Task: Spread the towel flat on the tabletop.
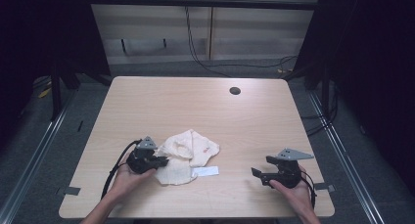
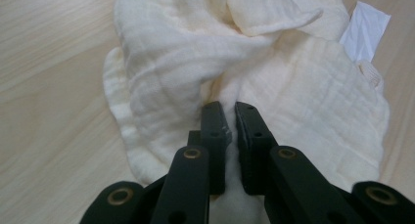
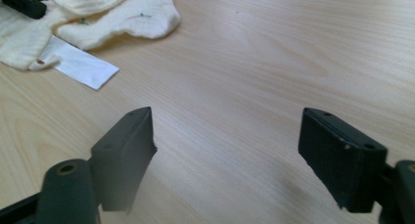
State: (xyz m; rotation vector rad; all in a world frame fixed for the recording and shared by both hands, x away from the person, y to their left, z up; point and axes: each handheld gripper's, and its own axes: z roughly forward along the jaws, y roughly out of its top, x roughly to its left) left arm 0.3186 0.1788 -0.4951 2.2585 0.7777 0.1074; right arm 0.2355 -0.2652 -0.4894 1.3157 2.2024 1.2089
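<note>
The cream cloth (image 1: 188, 155) lies crumpled on the counter (image 1: 195, 111), directly at and under the fingers (image 2: 215, 131) of your left gripper (image 1: 159, 161). Those fingers are nearly closed, pinching a raised fold of the cloth between them. A white label (image 1: 205, 171) sticks out from the cloth's edge, just beyond the fingers on the side toward your right gripper (image 1: 258, 174). That gripper rests well apart from the cloth, its fingers (image 3: 127, 145) spread wide with bare counter between them, pointing toward the label
</note>
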